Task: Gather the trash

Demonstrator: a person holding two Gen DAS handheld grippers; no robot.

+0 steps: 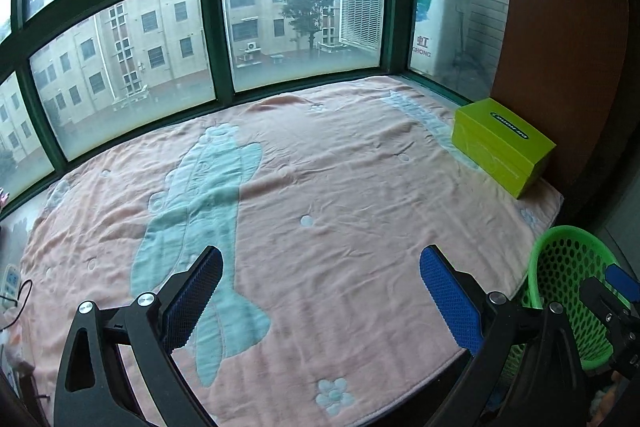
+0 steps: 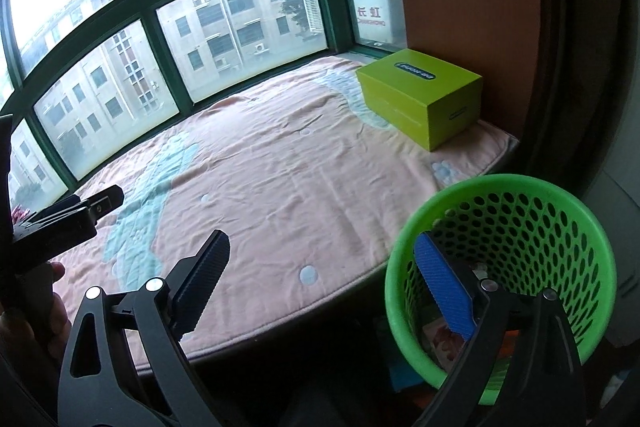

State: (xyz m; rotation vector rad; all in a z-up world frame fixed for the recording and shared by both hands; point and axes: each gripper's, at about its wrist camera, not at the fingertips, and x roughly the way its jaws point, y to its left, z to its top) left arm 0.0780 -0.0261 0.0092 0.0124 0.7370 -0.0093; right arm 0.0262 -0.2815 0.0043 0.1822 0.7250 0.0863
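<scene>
A green perforated basket (image 2: 520, 195) stands just off the front right corner of the pink blanket (image 2: 280, 167); the same basket (image 1: 560, 247) shows at the right edge of the left wrist view. Some wrapper-like trash (image 2: 440, 343) lies at its bottom. My right gripper (image 2: 322, 241) is open and empty, its right finger over the basket's near rim and its left finger over the blanket. My left gripper (image 1: 320, 259) is open too, with nothing between its blue pads, above the blanket's front part. I see no loose trash on the blanket.
A lime green box (image 1: 500, 147) sits at the blanket's far right corner against a brown panel (image 1: 560, 27). Green-framed windows (image 1: 216, 27) close the far side. A white device with a black cable (image 1: 10, 283) lies at the left edge.
</scene>
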